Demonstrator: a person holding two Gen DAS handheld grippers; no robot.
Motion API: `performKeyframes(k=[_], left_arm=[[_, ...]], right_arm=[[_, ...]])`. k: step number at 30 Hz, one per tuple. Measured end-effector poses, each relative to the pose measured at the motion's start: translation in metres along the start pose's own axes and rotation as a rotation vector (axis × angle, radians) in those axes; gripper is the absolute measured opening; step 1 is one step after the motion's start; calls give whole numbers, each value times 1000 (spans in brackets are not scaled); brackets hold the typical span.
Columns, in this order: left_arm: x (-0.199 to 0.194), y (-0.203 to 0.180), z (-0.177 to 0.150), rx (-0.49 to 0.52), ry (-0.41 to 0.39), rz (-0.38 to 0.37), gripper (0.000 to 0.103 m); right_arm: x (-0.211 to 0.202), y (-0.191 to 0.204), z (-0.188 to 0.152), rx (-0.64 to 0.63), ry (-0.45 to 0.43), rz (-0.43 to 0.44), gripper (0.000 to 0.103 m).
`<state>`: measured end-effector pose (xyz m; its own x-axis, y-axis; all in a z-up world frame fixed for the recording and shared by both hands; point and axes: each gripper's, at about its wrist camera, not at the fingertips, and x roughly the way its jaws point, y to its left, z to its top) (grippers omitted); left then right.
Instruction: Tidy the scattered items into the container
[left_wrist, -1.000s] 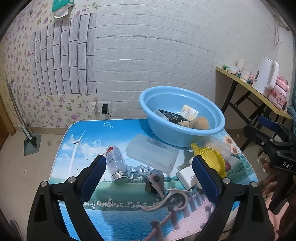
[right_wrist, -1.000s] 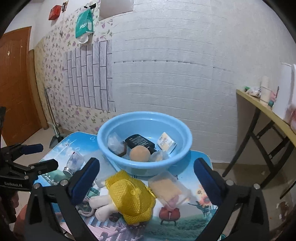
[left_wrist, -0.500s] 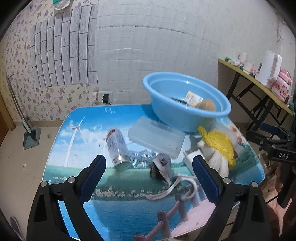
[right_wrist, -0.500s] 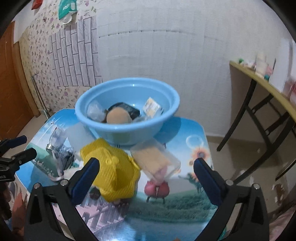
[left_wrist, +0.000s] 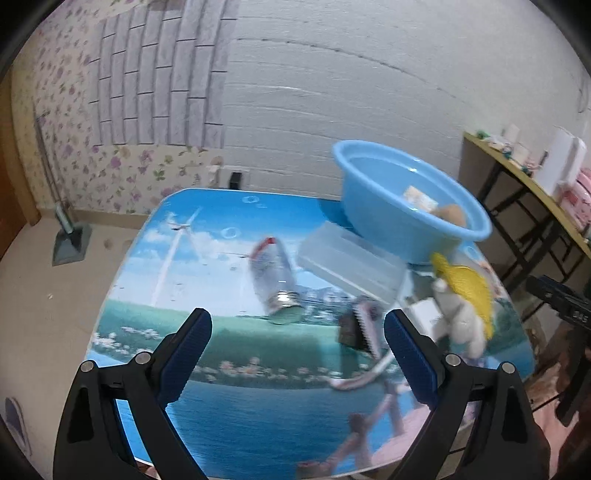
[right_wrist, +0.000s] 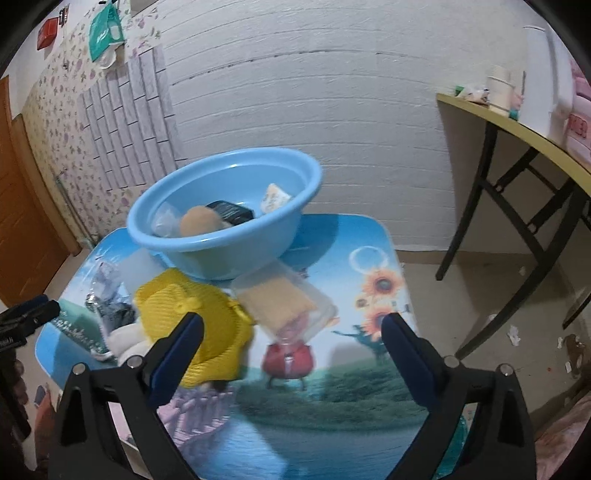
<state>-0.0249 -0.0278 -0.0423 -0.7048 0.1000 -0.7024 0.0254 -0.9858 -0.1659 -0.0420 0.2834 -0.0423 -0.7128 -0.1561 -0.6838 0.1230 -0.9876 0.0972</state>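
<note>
Left hand-held gripper (left_wrist: 297, 325): jaws wide, nothing btwn them, above counter (left_wrist: 221, 406) front edge. Right hand-held gripper (right_wrist: 291, 330): also wide open, empty. Nearest items, left view: pale curved strap (left_wrist: 364, 374) and small dark toothed clip-like object (left_wrist: 354, 325), both blurred, ID uncertain; risk = thin strap slips through pads or drags the clip along if pinched together. Bottle (left_wrist: 275, 278) lying on its side, cap toward camera; round body likely to roll off-line if pads close off-centre. Right view: yellow mesh hat on plush toy (right_wrist: 199, 325) partly behind left finger, soft; a grab of mesh only may lift hat w/o toy. Clear packet w/ tan sponge-like pad (right_wrist: 284, 302) just beside it, slick film, prone to slide. Frosted flat plastic box (left_wrist: 351, 260) leans against the basin; pulling it could nudge basin. Farthest: blue basin (right_wrist: 177, 240), on counter's far part by wall, already holding several items; both grippers near each other, so collision poss. if both go for centre pile.
</note>
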Motion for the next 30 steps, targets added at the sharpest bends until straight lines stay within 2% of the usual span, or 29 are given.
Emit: performKeyframes(k=[6, 8, 10, 12, 16, 22, 30], left_arm=[[9, 9, 4, -26, 4, -4, 93], [15, 7, 4, -9, 18, -4, 84], [22, 5, 5, 5, 37, 0, 70], [29, 3, 5, 12, 53, 7, 65], [44, 5, 8, 10, 78, 8, 64], [65, 6, 15, 11, 113, 16, 64], [89, 8, 18, 23, 154, 32, 64]], right_arm=[[14, -14, -3, 13, 28, -15, 97], [20, -16, -4, 5, 33, -21, 93], [26, -14, -5, -25, 41, -40, 91], [31, -12, -4, -49, 47, -40, 91], [40, -13, -2, -79, 47, 3, 91], [56, -3, 0, -188, 59, 4, 91], [76, -5, 3, -167, 86, 49, 91]])
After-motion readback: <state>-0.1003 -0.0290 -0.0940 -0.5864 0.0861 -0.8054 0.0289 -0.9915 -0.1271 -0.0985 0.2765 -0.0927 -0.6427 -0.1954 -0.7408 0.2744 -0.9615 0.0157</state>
